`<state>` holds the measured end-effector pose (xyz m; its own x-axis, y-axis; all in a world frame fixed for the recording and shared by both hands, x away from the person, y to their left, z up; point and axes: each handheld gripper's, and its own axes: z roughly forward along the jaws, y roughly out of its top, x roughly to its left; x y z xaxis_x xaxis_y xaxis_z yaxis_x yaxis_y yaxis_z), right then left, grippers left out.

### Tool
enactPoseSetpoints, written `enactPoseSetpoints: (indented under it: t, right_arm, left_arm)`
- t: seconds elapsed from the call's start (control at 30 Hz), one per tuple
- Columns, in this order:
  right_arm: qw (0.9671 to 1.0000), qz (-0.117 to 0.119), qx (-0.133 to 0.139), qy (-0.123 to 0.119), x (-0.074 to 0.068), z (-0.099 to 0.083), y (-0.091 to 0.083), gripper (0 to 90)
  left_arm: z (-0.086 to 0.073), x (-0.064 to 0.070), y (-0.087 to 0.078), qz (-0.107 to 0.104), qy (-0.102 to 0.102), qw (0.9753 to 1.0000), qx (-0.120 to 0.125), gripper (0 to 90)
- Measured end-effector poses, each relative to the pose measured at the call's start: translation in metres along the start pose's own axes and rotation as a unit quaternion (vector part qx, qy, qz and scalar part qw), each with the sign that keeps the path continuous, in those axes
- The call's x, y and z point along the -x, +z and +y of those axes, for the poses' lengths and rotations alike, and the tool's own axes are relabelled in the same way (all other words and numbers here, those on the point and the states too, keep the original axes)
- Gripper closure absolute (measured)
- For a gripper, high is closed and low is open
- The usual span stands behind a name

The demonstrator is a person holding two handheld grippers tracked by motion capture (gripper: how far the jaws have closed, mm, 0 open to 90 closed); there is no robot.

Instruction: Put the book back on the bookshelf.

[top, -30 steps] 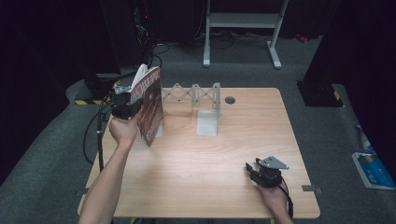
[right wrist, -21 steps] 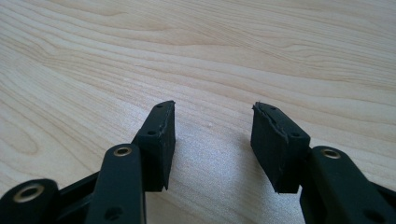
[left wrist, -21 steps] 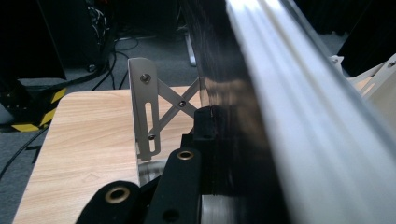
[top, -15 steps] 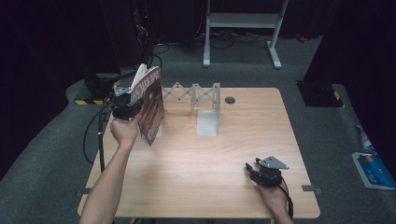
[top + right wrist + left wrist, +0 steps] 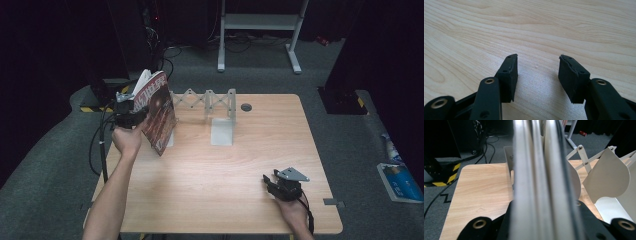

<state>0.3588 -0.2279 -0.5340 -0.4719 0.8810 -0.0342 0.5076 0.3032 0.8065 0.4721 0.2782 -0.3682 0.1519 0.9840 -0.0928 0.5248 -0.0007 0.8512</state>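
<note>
A dark red book (image 5: 157,112) is held upright and tilted over the table's left rear, with my left gripper (image 5: 131,114) shut on its edge. In the left gripper view the book's pale pages (image 5: 541,182) run up between the black jaws. A white expandable rack (image 5: 210,102) stands at the back of the table, just right of the book; its rounded dividers (image 5: 607,177) show close by. My right gripper (image 5: 280,187) rests low at the table's front right, open, with bare wood (image 5: 537,67) between its jaws.
The wooden table (image 5: 225,165) has a round cable hole (image 5: 246,107) at the back. Cables (image 5: 97,145) hang off the left edge. A white stand's feet (image 5: 260,40) sit on the grey floor behind. A blue packet (image 5: 400,180) lies on the floor at right.
</note>
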Motion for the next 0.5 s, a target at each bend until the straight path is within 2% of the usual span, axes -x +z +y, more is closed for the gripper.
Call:
enactPoseSetpoints:
  t: [0.33,0.5]
  right_arm:
    - [1.0,0.0,0.0,0.001,0.0,0.0,0.0,49.8]
    - [1.0,0.0,-0.001,0.003,0.0,0.0,0.0,49.8]
  left_arm:
    - [-0.001,-0.009,0.0,0.002,-0.007,0.9999,-0.008,74.1]
    - [-0.002,-0.012,-0.002,0.003,-0.01,0.9999,-0.004,70.1]
